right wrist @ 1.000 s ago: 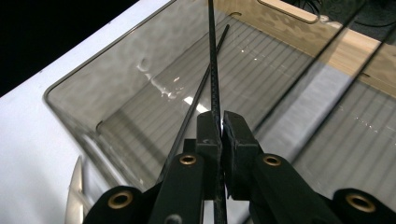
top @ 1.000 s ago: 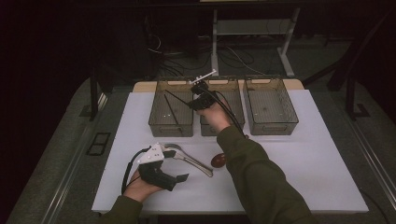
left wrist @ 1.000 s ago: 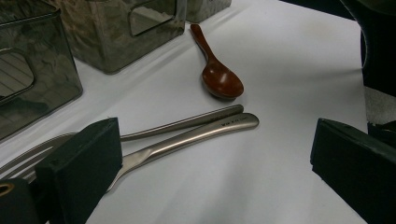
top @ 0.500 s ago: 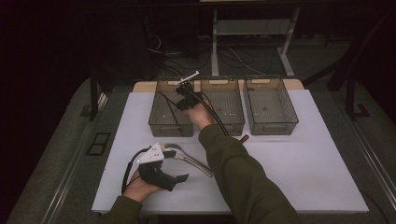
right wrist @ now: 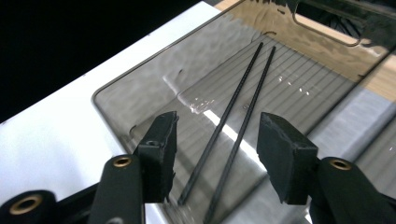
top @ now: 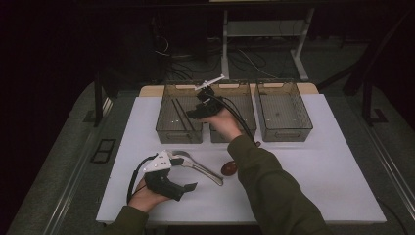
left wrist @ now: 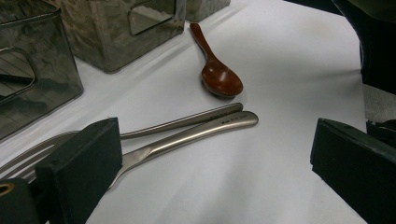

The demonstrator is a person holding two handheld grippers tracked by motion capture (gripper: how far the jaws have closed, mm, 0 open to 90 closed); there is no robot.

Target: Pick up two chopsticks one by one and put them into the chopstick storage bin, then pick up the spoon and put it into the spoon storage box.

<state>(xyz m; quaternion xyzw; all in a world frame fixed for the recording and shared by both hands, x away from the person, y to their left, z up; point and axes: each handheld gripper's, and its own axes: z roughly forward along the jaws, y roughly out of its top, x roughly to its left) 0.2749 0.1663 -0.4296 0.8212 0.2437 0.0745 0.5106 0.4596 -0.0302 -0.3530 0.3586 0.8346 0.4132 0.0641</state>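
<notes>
Hovering over the left of three bins point(top: 179, 115), the right gripper point(right wrist: 217, 154) gapes above two black chopsticks point(right wrist: 233, 123) inside; left gripper point(left wrist: 210, 172), wide apart, rests by two steel utensils point(left wrist: 196, 128) and one brown spoon point(left wrist: 219, 77).

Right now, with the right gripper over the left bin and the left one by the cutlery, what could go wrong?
1. The right gripper hangs open above the two chopsticks in the left bin; closing now might catch only one, or scrape the ribbed floor.
2. The left gripper is open around the fork and spoon handles, which lie side by side; a grab could lift both or slip.
3. The wooden spoon lies close by and could get nudged.
</notes>
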